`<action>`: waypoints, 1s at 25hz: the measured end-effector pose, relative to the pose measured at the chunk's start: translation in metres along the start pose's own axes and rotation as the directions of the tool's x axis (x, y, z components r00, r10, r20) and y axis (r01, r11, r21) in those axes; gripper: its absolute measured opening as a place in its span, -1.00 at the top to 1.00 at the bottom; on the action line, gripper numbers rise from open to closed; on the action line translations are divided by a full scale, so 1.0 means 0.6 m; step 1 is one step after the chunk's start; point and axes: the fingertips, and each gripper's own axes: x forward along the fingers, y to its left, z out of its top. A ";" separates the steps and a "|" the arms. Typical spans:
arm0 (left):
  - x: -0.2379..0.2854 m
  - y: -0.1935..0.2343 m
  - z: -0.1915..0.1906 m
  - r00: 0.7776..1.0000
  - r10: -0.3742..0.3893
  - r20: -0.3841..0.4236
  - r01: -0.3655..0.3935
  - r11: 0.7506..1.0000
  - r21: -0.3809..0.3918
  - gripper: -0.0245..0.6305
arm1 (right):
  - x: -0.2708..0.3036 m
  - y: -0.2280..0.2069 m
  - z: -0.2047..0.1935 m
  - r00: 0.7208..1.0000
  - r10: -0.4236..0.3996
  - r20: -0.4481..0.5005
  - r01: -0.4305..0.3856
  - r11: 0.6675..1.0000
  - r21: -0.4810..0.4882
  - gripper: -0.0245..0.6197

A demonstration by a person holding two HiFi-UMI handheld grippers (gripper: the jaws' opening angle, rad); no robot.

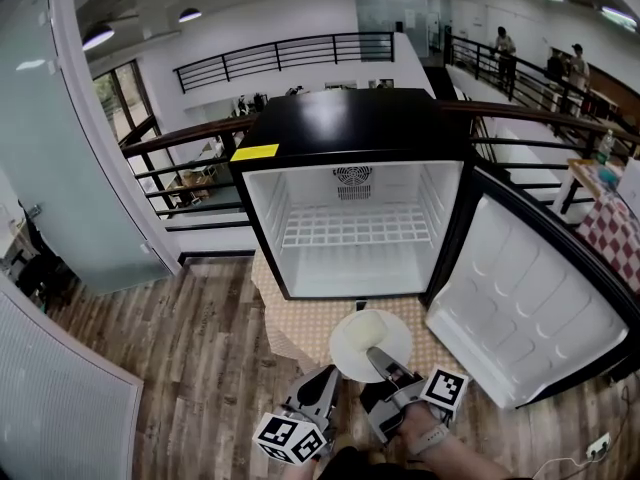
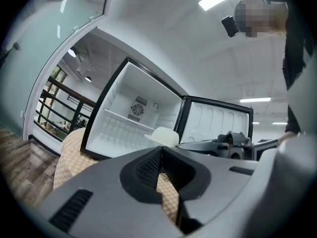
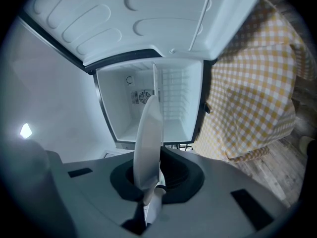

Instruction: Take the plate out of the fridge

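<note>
A black mini fridge [image 1: 350, 128] stands open and empty, showing a white wire shelf [image 1: 355, 226]; its door [image 1: 530, 308] is swung out to the right. A pale round plate [image 1: 368, 340] hangs outside the fridge, in front of its opening and above the yellow checked cloth [image 1: 295, 333]. My right gripper [image 1: 380, 360] is shut on the plate's near rim. In the right gripper view the plate [image 3: 148, 143] stands edge-on between the jaws of my right gripper [image 3: 151, 202]. My left gripper [image 1: 322, 383] hangs to the plate's left, shut and holding nothing. The left gripper view shows my left gripper [image 2: 161, 175], with the plate [image 2: 165, 135] beyond it.
The fridge sits on a low table under the checked cloth [image 3: 252, 93], on wooden floor [image 1: 190, 348]. A frosted glass wall [image 1: 60, 168] stands at left and a black railing [image 1: 190, 143] runs behind. A red checked table [image 1: 612, 233] is at far right, past the door.
</note>
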 end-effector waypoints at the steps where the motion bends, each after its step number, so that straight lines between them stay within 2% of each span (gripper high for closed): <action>1: -0.002 -0.002 -0.001 1.000 0.002 0.000 -0.002 1.000 0.000 0.90 | -0.003 0.000 -0.001 1.000 0.001 -0.001 -0.001 1.000 0.000 0.80; 25: -0.029 -0.053 -0.016 1.000 0.017 0.007 -0.017 1.000 0.017 0.90 | -0.054 0.009 -0.015 0.999 0.019 -0.047 -0.020 1.000 -0.012 0.80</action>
